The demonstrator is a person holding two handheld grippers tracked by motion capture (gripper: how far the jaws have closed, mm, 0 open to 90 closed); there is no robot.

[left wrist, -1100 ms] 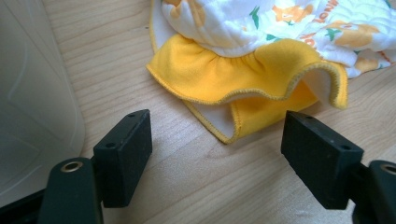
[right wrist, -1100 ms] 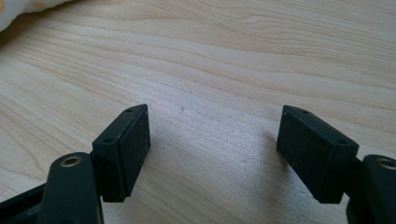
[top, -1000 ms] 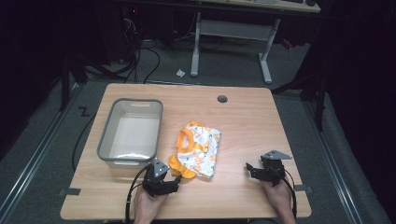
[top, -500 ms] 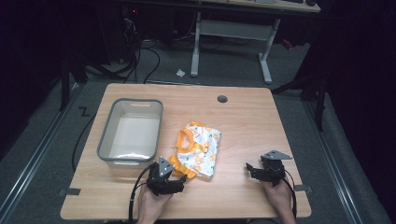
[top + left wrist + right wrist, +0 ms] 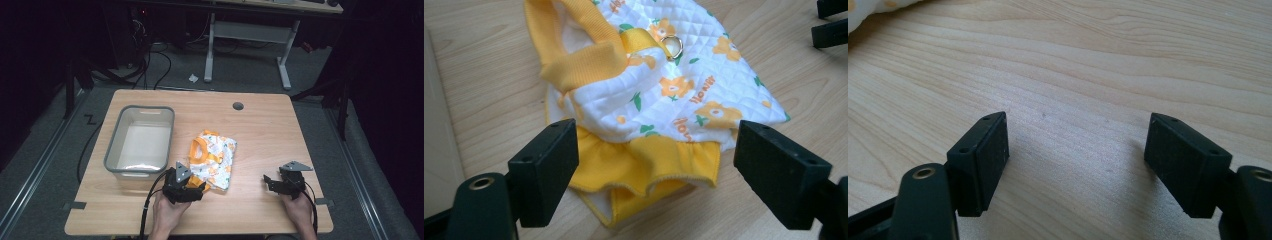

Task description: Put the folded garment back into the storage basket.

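A small quilted white garment with orange flowers, yellow trim and a metal ring lies flat near the middle of the wooden table. In the left gripper view the garment has its yellow ruffled hem toward me. My left gripper hovers at that near hem. Its jaws have just been opening and now stand wide apart, with the hem between them but untouched. At the near right of the table, my right gripper is open over bare wood, holding nothing.
A grey plastic bin stands left of the garment, and its wall lies close on the left gripper's left. A round cable hole sits near the table's far edge. Beyond the table are a dark floor with cables and a desk frame.
My left gripper has shifted slightly right along the garment's near edge and risen a little. The right gripper and the garment have stayed put.
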